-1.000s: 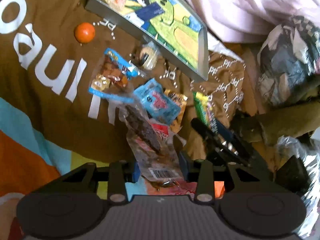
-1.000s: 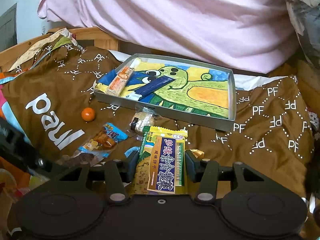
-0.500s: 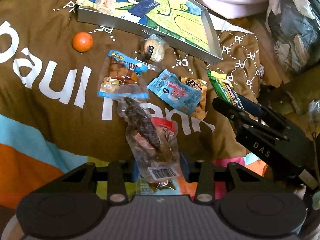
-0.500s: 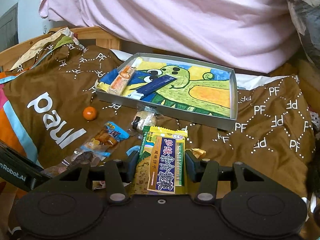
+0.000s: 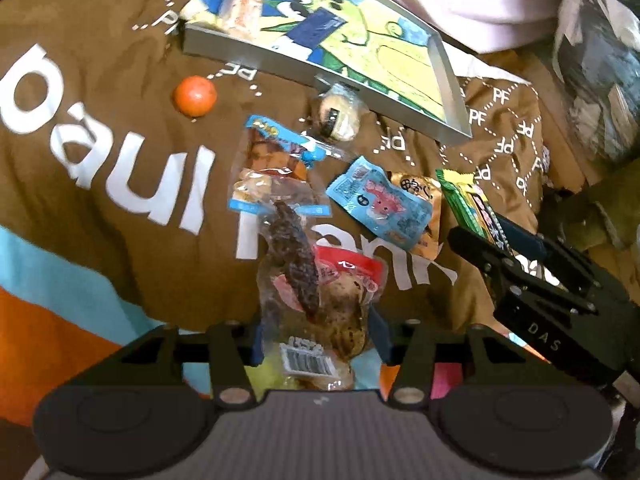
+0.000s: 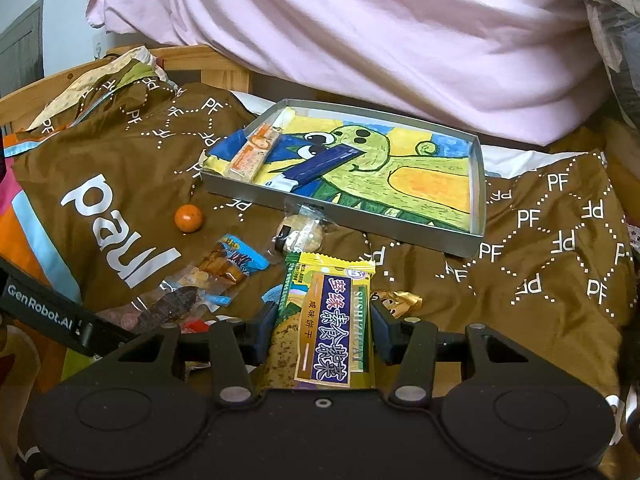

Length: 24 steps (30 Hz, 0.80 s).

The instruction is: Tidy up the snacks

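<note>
Right now each gripper has a snack pinched between its fingers above a brown cloth printed with white letters. In the left wrist view, the left gripper is closed on a clear packet with a red label and a barcode, and a dark brown strip of food shows inside it; the packet stands up between the two blue pads. In the right wrist view, the right gripper is closed on a green and yellow cracker pack with a dark blue label, held upright. The same pack shows in the left view at the tip of the right gripper, off to the right. A shallow grey tray lies further back on the cloth, lined with a drawing of a green dinosaur on yellow. Two snacks lie inside it at the left end: a pale orange bar and a dark blue bar just beside it. Loose on the cloth in front of the tray are a small orange ball, a round pale biscuit in clear wrap touching the tray's near wall, a blue-edged bag of brown pieces, a light blue packet and a gold packet partly under it. A pink sheet hangs behind the tray.
</note>
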Available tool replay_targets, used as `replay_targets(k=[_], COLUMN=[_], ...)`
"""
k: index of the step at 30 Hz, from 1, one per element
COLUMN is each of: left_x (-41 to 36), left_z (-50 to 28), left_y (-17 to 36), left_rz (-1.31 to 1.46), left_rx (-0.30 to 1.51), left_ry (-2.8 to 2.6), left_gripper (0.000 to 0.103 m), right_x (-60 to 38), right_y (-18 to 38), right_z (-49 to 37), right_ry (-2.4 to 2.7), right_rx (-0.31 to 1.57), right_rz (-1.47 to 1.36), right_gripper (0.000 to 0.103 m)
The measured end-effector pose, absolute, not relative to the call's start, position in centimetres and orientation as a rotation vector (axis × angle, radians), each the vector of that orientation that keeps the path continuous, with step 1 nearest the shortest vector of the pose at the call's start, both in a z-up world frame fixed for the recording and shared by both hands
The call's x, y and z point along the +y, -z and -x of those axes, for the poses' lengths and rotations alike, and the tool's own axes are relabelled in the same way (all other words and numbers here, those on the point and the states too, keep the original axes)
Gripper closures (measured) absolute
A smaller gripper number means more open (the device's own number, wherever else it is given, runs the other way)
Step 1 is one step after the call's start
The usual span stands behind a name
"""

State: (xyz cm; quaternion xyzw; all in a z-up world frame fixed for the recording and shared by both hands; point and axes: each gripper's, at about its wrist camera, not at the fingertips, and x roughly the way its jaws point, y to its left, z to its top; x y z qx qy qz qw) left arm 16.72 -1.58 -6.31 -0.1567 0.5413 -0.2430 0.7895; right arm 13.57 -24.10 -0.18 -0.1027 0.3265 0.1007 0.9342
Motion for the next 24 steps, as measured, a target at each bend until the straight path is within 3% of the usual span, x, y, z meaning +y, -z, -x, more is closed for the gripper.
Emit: replay_targets(k=[8,11,13,24], left_x=[-1.5,-1.2,-1.2,-1.4], left_z=[-17.0,-17.1,-17.1,-16.6], left_y=[6.0,6.0,6.1,5.3], left_rz=[0.275,0.279,0.268,0.262], left_rx=[1.114,1.105,1.103,1.057], left_ry=[0.434,0.416,0.413,0.449], left_gripper=[0.034,0.044,0.061,0.066], right_x=[-24.0,-23.9,-23.7,-23.0], right_y=[0.2,0.4,0.5,0.7], right_z=[-13.5,-13.4,-13.4,-13.2], right_ry=[-0.210,-0.213,-0.219,-0.247], right_rx=[0.670,0.674,0.677,0.681], right_rz=[0.212,0.214,0.216,0.238], right_gripper=[0.052,0.052,0.052,0.052])
